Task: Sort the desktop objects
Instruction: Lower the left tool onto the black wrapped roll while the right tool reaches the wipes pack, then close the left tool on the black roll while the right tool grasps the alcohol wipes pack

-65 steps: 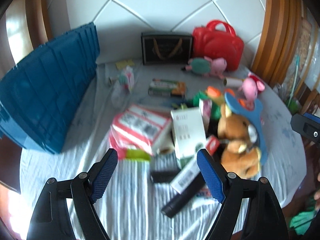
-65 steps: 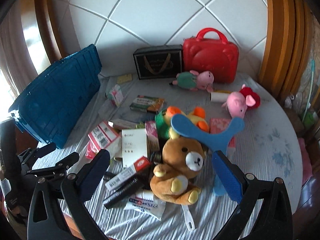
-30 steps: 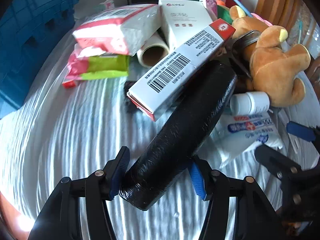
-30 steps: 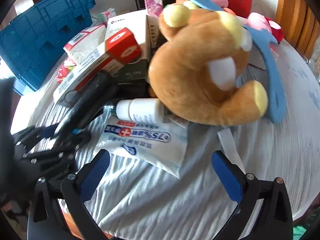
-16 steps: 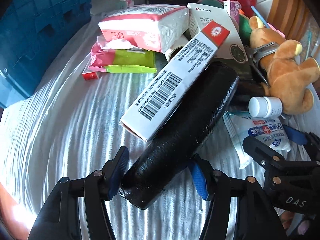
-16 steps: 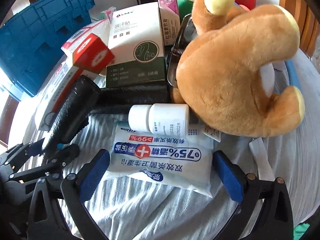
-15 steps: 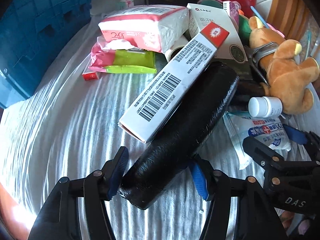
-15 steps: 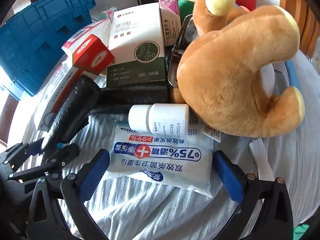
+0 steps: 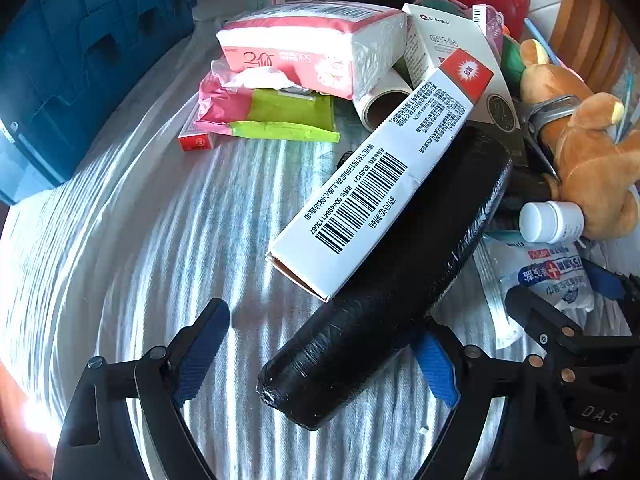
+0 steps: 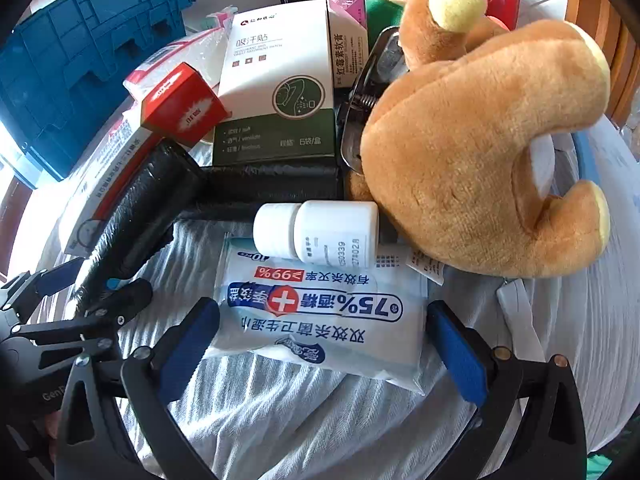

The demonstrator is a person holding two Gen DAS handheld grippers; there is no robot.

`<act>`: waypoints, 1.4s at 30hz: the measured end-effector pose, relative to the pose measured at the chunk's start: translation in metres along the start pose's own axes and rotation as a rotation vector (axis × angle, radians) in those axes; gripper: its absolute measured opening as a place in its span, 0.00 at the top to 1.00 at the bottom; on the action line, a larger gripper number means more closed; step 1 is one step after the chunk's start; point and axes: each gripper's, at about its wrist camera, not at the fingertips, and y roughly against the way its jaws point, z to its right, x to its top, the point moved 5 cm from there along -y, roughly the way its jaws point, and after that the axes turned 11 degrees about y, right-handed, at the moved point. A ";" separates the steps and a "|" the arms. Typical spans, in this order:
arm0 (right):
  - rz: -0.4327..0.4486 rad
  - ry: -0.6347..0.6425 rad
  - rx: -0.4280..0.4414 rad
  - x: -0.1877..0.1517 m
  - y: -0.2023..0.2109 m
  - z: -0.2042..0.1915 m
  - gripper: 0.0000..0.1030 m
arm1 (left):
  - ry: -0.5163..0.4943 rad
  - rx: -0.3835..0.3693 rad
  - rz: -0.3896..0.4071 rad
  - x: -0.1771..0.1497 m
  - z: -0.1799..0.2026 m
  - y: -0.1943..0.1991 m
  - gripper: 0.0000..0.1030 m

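Note:
A black wrapped roll (image 9: 400, 280) lies on the striped cloth, its near end between the fingers of my left gripper (image 9: 316, 336). The jaws are opening: the left pad stands well clear of the roll and the right pad is beside it, without pressing. A long white barcode box (image 9: 380, 184) with a red end leans on the roll. My right gripper (image 10: 324, 344) is open, its fingers either side of a blue-and-white alcohol wipes pack (image 10: 320, 312). A white pill bottle (image 10: 320, 236) lies just beyond, against a brown teddy bear (image 10: 480, 152).
A blue crate (image 9: 80, 60) stands at the left. A pink tissue pack (image 9: 312, 48), a green-and-pink packet (image 9: 280, 116), a paper roll (image 9: 380, 104) and a white-green box (image 10: 276, 80) pile up behind. A black bag and red case sit at the back. Bare cloth lies front left.
My left gripper's jaws have spread wide and let go of the black roll, which now rests on the cloth. The right gripper has come down over the wipes pack.

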 end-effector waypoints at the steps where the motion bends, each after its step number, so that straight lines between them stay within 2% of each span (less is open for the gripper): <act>1: 0.002 -0.001 -0.001 0.000 0.000 0.000 0.00 | 0.000 -0.002 0.003 -0.001 0.000 0.001 0.15; 6: -0.012 -0.017 -0.023 -0.002 -0.001 0.001 0.00 | -0.034 -0.042 0.005 -0.006 -0.003 0.008 0.16; 9: -0.043 -0.043 -0.045 -0.005 0.000 0.000 0.00 | -0.083 -0.071 0.011 -0.011 -0.002 0.016 0.27; 11: -0.031 -0.060 -0.052 -0.007 0.001 0.001 0.00 | -0.112 -0.087 0.016 -0.013 -0.001 0.021 0.39; 16: 0.009 -0.066 -0.078 -0.007 0.000 0.003 0.00 | -0.124 -0.090 0.034 -0.019 -0.002 0.028 0.40; 22: -0.033 -0.101 -0.054 -0.010 0.002 0.002 0.00 | -0.151 -0.087 0.040 -0.027 -0.004 0.039 0.42; 28: 0.001 -0.043 -0.055 -0.008 0.002 -0.011 0.00 | -0.161 -0.082 0.030 -0.033 -0.019 0.048 0.43; 30: 0.014 -0.039 -0.050 -0.008 0.002 -0.011 0.00 | -0.165 -0.089 0.032 -0.036 -0.020 0.052 0.44; 32: 0.011 -0.043 -0.052 -0.009 0.005 -0.010 0.00 | -0.180 -0.083 0.045 -0.039 -0.018 0.056 0.50; 36: 0.000 -0.051 -0.053 -0.011 0.020 -0.010 0.11 | -0.180 -0.087 0.042 -0.046 -0.016 0.067 0.54; 42: 0.012 -0.044 -0.067 -0.009 0.052 -0.008 0.13 | -0.172 -0.121 0.061 -0.049 -0.018 0.098 0.59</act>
